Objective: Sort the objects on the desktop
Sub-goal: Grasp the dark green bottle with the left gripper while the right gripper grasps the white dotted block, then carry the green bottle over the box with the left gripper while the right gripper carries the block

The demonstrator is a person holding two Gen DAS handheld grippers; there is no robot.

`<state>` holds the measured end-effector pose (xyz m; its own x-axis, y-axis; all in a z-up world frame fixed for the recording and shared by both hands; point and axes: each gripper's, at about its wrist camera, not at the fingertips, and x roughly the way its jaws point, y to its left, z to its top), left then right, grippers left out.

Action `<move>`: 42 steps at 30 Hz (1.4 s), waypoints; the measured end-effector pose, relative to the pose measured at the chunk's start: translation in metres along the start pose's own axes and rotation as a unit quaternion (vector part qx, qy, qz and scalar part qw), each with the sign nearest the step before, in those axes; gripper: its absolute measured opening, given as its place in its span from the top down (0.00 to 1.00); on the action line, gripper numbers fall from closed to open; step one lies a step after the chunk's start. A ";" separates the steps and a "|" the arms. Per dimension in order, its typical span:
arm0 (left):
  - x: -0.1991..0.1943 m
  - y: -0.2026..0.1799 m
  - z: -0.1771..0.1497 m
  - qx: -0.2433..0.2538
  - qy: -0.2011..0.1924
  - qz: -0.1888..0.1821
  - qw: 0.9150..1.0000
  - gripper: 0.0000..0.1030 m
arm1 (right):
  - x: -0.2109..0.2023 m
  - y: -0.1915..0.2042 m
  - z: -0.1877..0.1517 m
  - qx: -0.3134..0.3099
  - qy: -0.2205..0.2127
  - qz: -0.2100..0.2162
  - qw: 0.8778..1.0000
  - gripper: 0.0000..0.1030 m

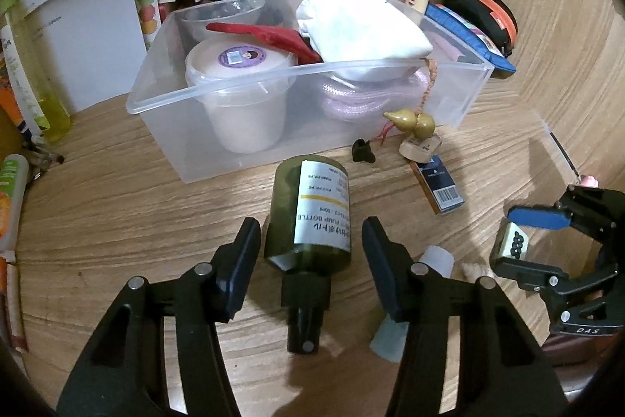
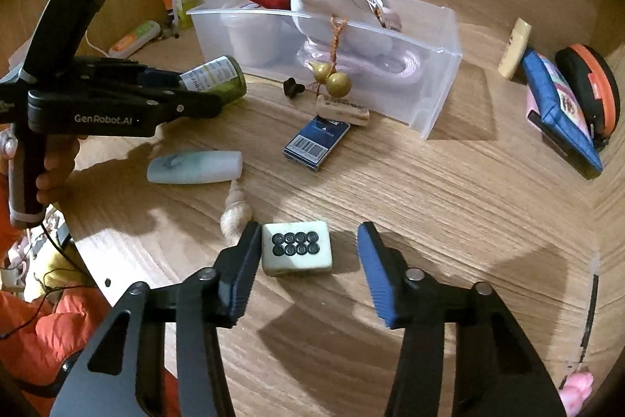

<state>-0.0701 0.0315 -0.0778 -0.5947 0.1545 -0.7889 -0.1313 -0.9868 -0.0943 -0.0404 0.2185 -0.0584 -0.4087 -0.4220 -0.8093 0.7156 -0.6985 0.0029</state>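
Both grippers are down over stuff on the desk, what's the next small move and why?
Probably close both: the left gripper straddles the green pump bottle lying flat, the right gripper brackets the mahjong tile, one pad near it, the other apart. Neither looks gripped yet.

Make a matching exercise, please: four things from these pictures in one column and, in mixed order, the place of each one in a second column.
Things:
1. green bottle
2. tile with circles
3. white pouch
4. blue card box

Places:
A. inside the clear bin
B. between the fingers of the right gripper
C. flat on the table, in front of the bin
D. between the fingers of the left gripper

Pairs: 1-D, 2-B, 3-A, 4-C
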 end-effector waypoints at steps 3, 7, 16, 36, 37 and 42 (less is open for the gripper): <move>0.004 0.000 0.001 -0.003 0.003 0.001 1.000 0.50 | 0.000 0.000 -0.001 -0.005 0.000 -0.005 1.000 0.70; 0.008 0.000 0.002 -0.006 0.003 0.004 1.000 0.55 | 0.000 -0.002 -0.002 -0.001 0.000 -0.006 1.000 0.70; 0.007 0.000 0.000 0.001 -0.008 0.015 1.000 0.59 | -0.011 -0.022 0.013 0.042 -0.022 0.012 0.999 0.70; -0.060 0.013 0.013 -0.001 -0.105 0.037 0.994 0.60 | -0.047 -0.047 0.070 0.069 -0.100 -0.001 0.993 0.70; -0.063 0.014 0.014 -0.002 -0.109 0.035 0.993 0.60 | -0.047 -0.048 0.074 0.071 -0.102 0.000 0.992 0.70; -0.077 0.020 0.021 -0.007 -0.126 0.023 0.992 0.60 | -0.050 -0.048 0.091 0.068 -0.109 -0.003 0.992 0.70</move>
<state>-0.0434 0.0013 -0.0057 -0.7791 0.1139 -0.6165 -0.0891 -0.9935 -0.0709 -0.1063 0.2208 0.0349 -0.5355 -0.5226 -0.6635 0.6364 -0.7661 0.0898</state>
